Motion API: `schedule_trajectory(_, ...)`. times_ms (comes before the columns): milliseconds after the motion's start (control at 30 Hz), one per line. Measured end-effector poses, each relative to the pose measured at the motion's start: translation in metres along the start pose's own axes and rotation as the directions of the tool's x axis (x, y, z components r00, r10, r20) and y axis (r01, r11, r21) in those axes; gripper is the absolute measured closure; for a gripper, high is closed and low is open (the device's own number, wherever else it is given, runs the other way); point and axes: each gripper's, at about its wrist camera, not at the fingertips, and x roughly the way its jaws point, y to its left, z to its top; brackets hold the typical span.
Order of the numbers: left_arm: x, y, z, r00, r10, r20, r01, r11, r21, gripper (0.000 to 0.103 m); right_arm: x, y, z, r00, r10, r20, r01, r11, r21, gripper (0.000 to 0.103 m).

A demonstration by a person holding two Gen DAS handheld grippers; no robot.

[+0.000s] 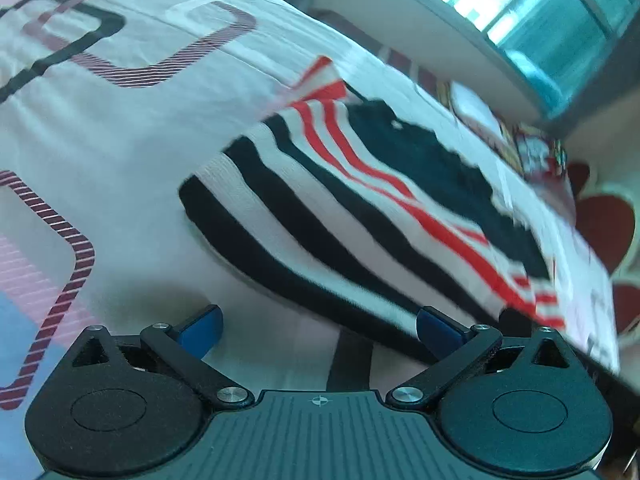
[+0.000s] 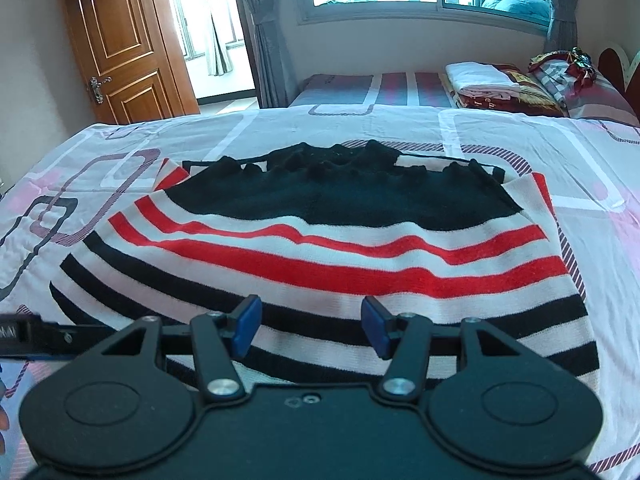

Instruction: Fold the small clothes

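Here the striped garment (image 2: 320,248) lies spread flat on the bed (image 2: 500,140), black top part far from the cameras, ready for folding. The left tool (image 1: 318,326) gapes wide and empty beside the hem's corner. The right tool (image 2: 310,326) stands half-open above the near hem, gripping nothing, likely poised to pinch it.

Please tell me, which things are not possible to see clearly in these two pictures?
- Striped garment: near hem hidden behind the right claw, right wrist view.
- Same garment, left wrist view: motion blur smears its edges.
- Folded pile on the far bed: too small to identify.
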Motion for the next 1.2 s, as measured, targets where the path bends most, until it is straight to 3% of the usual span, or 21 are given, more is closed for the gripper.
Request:
schedule_trajectory(100,0.010,0.004,0.009,0.999,-0.032,0.029,0.033,0.998,-0.051,0.019,0.002,0.001,0.000,1.000,0.002,-0.002,-0.003,1.000,-0.003,0.049)
schedule_trajectory(233,0.027,0.014,0.030,0.995,-0.056,0.083,0.070,0.982,-0.177,0.019,0.008,0.003,0.000,1.000,0.005,-0.006,-0.005,1.000,-0.013,0.049)
schedule_trajectory(400,0.046,0.006,0.044,0.989,-0.052,0.137,0.074,0.983,-0.166,0.022,0.016,0.004,0.001,1.000,0.008,-0.006,-0.008,1.000,-0.020,0.049)
schedule_trajectory(433,0.048,0.005,0.046,0.989,-0.041,0.145,0.066,0.983,-0.172,0.030,0.018,0.004,0.001,1.000,0.008,-0.004,-0.008,1.000,-0.025,0.049)
schedule_trajectory(467,0.048,0.005,0.046,0.989,-0.025,0.146,0.051,0.983,-0.177,0.053,0.018,0.004,0.002,1.000,0.004,0.002,-0.004,1.000,-0.031,0.049)
schedule_trajectory(500,0.049,0.007,0.047,0.990,-0.018,0.142,0.045,0.982,-0.186,0.060,0.018,0.004,0.003,1.000,0.000,0.011,0.000,1.000,-0.030,0.049)
schedule_trajectory(600,0.048,0.011,0.048,0.989,-0.020,0.145,0.048,0.979,-0.197,0.066,0.014,0.000,0.010,0.999,-0.020,0.040,0.020,1.000,-0.014,0.049)
schedule_trajectory(767,0.032,-0.003,0.049,0.978,-0.050,0.201,0.076,0.989,-0.124,0.073,0.032,0.003,0.021,0.996,-0.085,0.035,0.087,0.995,-0.052,0.051)
schedule_trajectory(800,0.027,-0.010,0.051,0.973,-0.068,0.222,0.089,0.992,-0.089,0.073,0.044,0.006,0.015,0.995,-0.099,-0.008,0.098,0.991,-0.090,0.048)
schedule_trajectory(867,0.017,-0.027,0.055,0.963,-0.109,0.248,0.116,0.993,-0.014,0.073,0.049,0.015,0.004,0.991,-0.128,0.034,0.132,0.975,-0.177,0.048)
schedule_trajectory(933,0.010,-0.050,0.059,0.951,-0.151,0.269,0.137,0.988,0.071,0.074,0.048,0.014,0.004,0.991,-0.128,0.034,0.132,0.977,-0.165,0.048)
schedule_trajectory(1067,0.005,-0.098,0.057,0.933,-0.227,0.278,0.163,0.958,0.234,0.074,0.042,0.008,0.009,0.995,-0.099,0.022,0.102,0.985,-0.138,0.050)
schedule_trajectory(1200,0.010,-0.146,0.050,0.928,-0.290,0.233,0.200,0.917,0.344,0.074,0.008,-0.021,0.015,0.995,-0.052,0.089,0.051,0.999,0.005,0.049)
